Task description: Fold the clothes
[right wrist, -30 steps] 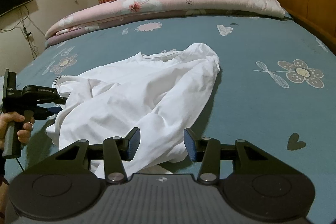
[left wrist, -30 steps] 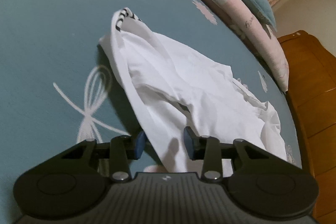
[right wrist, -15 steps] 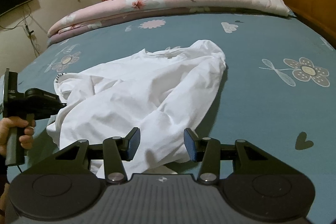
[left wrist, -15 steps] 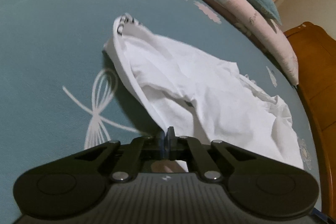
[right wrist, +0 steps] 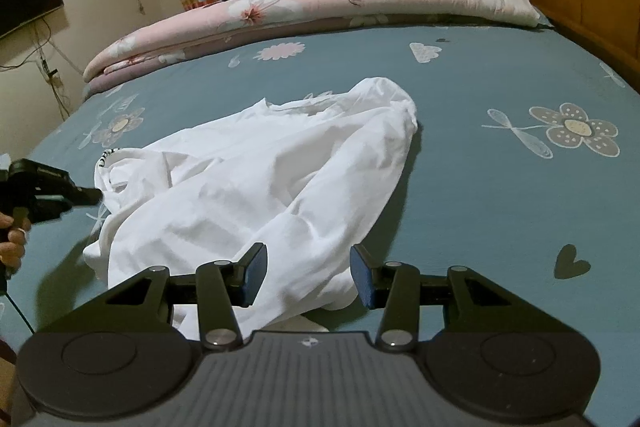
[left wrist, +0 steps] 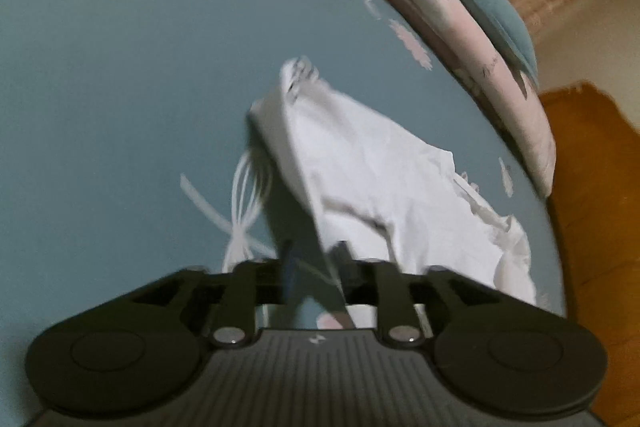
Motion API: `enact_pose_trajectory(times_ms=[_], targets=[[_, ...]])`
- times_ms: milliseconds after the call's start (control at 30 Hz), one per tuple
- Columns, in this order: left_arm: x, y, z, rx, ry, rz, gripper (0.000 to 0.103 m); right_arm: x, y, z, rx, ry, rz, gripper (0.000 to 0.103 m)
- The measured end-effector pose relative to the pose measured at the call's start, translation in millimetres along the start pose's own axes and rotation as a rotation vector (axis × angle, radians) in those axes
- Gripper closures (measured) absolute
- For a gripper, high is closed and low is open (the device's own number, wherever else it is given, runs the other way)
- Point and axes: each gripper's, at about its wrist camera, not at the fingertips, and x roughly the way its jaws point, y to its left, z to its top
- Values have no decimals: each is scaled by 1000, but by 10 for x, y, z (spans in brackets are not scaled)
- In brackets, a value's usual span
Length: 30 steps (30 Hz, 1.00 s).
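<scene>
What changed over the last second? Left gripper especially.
The left gripper shut on an edge of the crumpled white cotton garment half a second ago; now, in a blurred frame, its jaws stand apart again, that edge running between them. The right gripper stayed open over the garment, which barely shifted on the teal flowered bedsheet.

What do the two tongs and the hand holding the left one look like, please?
Both the right tongs and left tongs have black ribbed bodies, round side discs, silver screws and blue pads. The left hand is bare, with a thin black cable below.
</scene>
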Motion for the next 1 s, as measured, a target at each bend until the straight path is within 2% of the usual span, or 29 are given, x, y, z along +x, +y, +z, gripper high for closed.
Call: enact_pose_trajectory(times_ms=[33, 267, 300, 333, 367, 400, 567, 767, 900, 1000], targets=[[38, -12, -26, -8, 1, -14, 63, -2, 7, -3, -5, 1, -1, 52], [304, -97, -212, -61, 9, -111, 66, 3, -8, -12, -12, 4, -12, 49], [342, -110, -238, -69, 10, -125, 69, 7, -11, -14, -11, 4, -11, 49], [381, -124, -265, -75, 12, -137, 86, 16, -11, -16, -10, 6, -11, 49], [421, -187, -296, -46, 16, -113, 97, 22, -12, -18, -10, 7, -10, 49], [443, -240, -330, -19, 14, -78, 103, 28, -11, -20, -12, 8, -8, 49], [212, -386, -348, 72, -62, -57, 103, 22, -19, -14, -24, 2, -14, 49], [-291, -428, 56, 144, -182, -2, 103, -13, -101, -1, -3, -14, -30, 49], [-490, -297, 359, 148, -218, 74, 103, -18, -136, 4, 4, -17, -37, 49], [-586, -110, 515, 143, -250, 161, 103, -22, -137, 7, 2, -17, -41, 49]])
